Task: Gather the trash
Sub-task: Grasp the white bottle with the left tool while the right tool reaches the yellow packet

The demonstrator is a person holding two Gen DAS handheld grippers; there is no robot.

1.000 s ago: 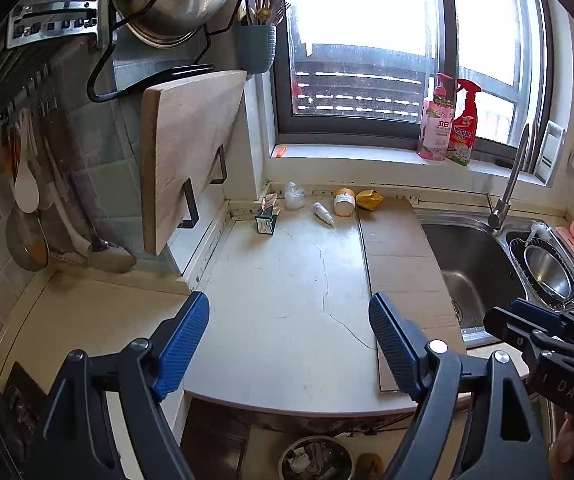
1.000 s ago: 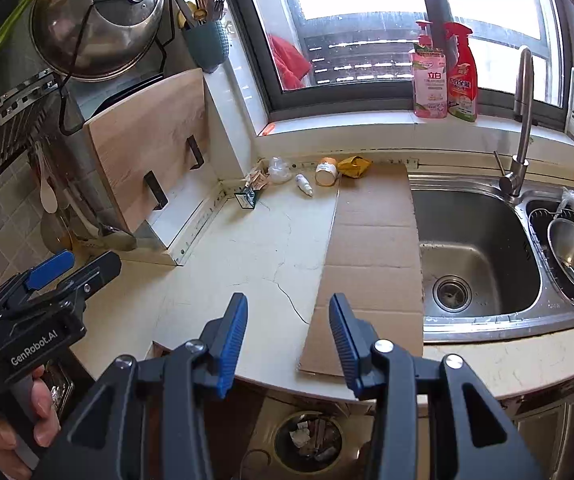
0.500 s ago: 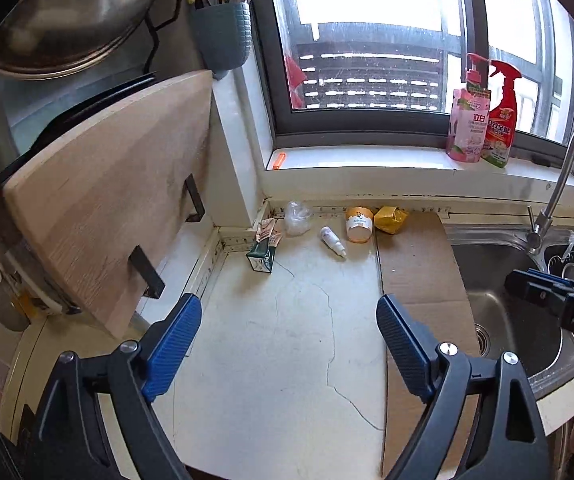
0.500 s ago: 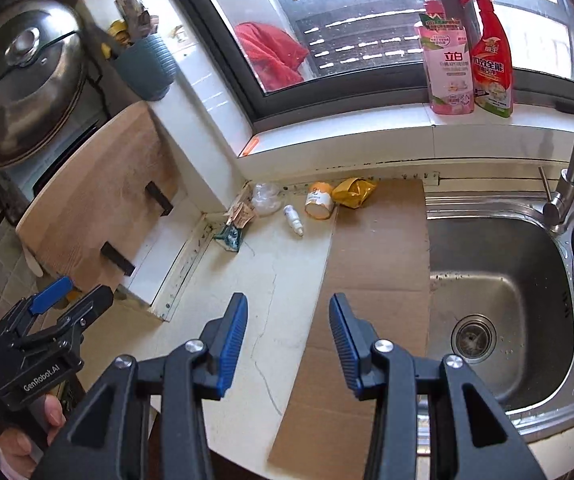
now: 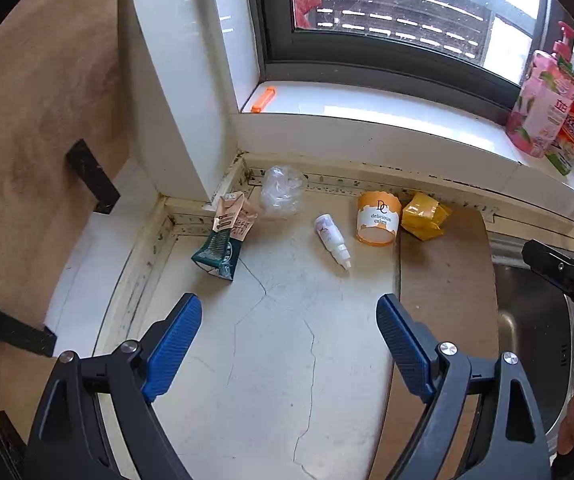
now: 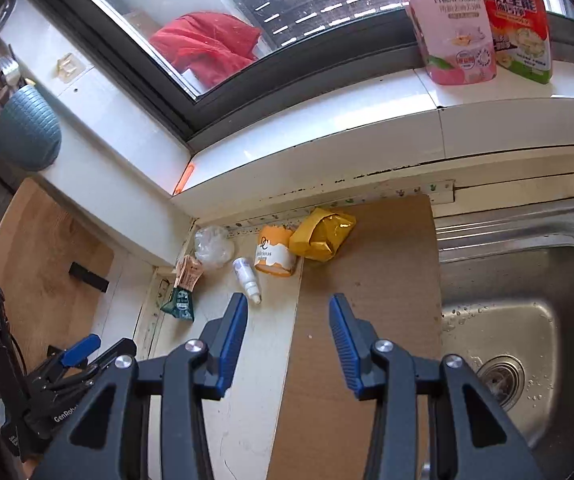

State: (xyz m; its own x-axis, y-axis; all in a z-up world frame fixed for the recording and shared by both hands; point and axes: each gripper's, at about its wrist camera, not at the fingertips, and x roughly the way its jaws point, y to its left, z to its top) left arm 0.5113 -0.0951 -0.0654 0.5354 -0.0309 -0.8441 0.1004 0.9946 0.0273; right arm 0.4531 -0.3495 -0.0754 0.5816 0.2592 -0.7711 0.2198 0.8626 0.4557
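Several pieces of trash lie along the back of the counter under the window: a crushed green carton [image 5: 223, 240] [image 6: 183, 290], a clear plastic bag [image 5: 281, 194] [image 6: 213, 246], a small white bottle [image 5: 333, 240] [image 6: 247, 276], an orange paper cup [image 5: 379, 220] [image 6: 273, 254] and a yellow wrapper [image 5: 425, 216] [image 6: 321, 234]. My left gripper [image 5: 289, 338] hovers open above the bare counter, short of the carton and bottle. My right gripper [image 6: 287, 330] is also open with nothing between its fingers, over the edge of the cardboard sheet [image 6: 367, 280], just short of the bottle and cup.
A wooden cutting board [image 5: 27, 160] leans at the left. The steel sink [image 6: 527, 320] lies right of the cardboard. Two detergent bottles [image 6: 475, 20] stand on the windowsill [image 5: 367, 108]. The counter surface [image 5: 271, 360] is cracked.
Both grippers have moved forward and down toward the trash at the back of the counter, which now looks much larger. The left jaws stand slightly wider; the right jaws are unchanged.
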